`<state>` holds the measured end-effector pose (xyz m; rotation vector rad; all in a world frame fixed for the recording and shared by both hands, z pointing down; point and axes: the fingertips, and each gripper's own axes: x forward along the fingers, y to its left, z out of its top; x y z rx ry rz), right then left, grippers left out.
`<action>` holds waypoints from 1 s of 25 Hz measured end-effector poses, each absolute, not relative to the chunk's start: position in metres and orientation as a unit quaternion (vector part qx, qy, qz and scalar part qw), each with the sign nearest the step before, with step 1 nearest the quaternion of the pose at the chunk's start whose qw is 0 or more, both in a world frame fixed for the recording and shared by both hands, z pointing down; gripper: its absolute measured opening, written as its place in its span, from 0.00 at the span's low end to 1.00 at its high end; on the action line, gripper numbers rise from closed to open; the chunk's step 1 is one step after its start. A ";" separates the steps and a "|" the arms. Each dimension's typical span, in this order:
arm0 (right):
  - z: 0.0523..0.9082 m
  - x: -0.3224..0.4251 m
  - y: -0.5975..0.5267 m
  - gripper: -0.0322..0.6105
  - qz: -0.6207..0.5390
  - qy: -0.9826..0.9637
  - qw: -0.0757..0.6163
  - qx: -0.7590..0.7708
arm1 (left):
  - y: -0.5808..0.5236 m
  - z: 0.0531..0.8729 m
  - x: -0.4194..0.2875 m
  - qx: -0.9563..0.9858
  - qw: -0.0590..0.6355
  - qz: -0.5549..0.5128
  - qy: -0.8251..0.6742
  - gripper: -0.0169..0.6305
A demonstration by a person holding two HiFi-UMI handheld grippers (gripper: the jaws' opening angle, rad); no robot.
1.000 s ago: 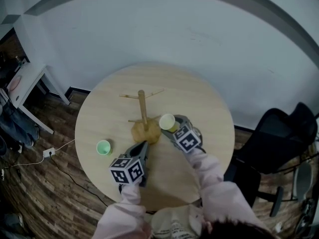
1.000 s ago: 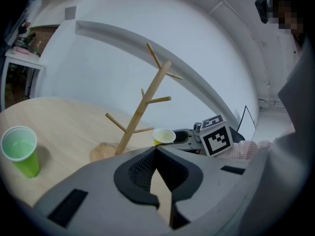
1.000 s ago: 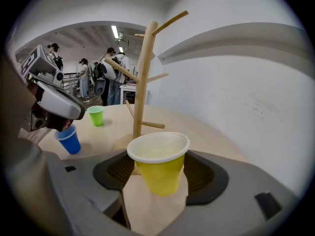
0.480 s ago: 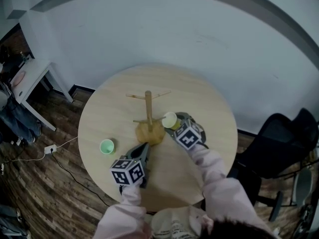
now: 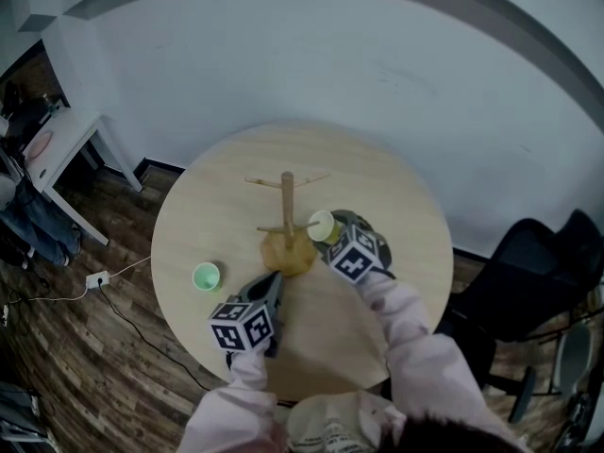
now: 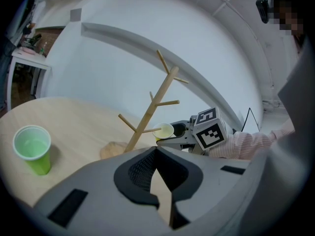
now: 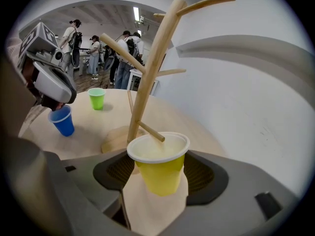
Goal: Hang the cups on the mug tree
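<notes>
Obs.: right tongs (image 7: 160, 168) stand wide apart, pads pressed on either side of the yellow cup (image 5: 322, 226). The cup is held mouth-up just beside the mug tree (image 5: 288, 206), clear of the surface (image 5: 387, 177).

Change over the last second: in the head view the gap between the cup and the trunk has narrowed a little. Everything else has slid across the frame together, which we put down to the head camera moving. The grip looks the same throughout.

In the right gripper view, the tip of a low peg (image 7: 151, 132) now reaches across the cup's rim. We cannot tell whether the peg touches the rim or only lies in front of it.

Left tongs (image 6: 156, 150): no change. The tips are together and nothing shows between them. They are parked low, near the tree's base.

In the right gripper view, a blue cup (image 7: 62, 120) stands on the surface right under the left tongs' tip. Whether they touch, we cannot say. The head view does not show this cup.

The green cup (image 5: 206, 276) is upright on the surface, well apart from the tree, and has not moved.

Reading: we judge the hang of the first cup to be at the alignment stage, with the peg lined up against the cup's mouth but no cup resting on a peg yet. To hang, the cup likely needs tipping so the peg runs inside it. A shallow seat risks it sliding off on release. Two cups remain.
</notes>
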<state>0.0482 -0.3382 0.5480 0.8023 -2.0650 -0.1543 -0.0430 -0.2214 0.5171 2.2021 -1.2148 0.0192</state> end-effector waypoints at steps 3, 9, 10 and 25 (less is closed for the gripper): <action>0.547 0.047 -0.338 0.52 -0.081 -0.824 0.460 0.319 | -0.221 0.518 -0.044 0.832 0.310 0.006 -0.461 0.03; 0.551 0.042 -0.341 0.52 -0.128 -0.805 0.494 0.302 | -0.220 0.518 -0.048 0.828 0.313 0.000 -0.465 0.03; 0.551 0.042 -0.340 0.52 -0.132 -0.804 0.497 0.300 | -0.220 0.518 -0.049 0.828 0.313 0.000 -0.466 0.03; 0.555 0.028 -0.335 0.52 -0.218 -0.772 0.537 0.261 | -0.217 0.518 -0.051 0.823 0.314 -0.002 -0.473 0.03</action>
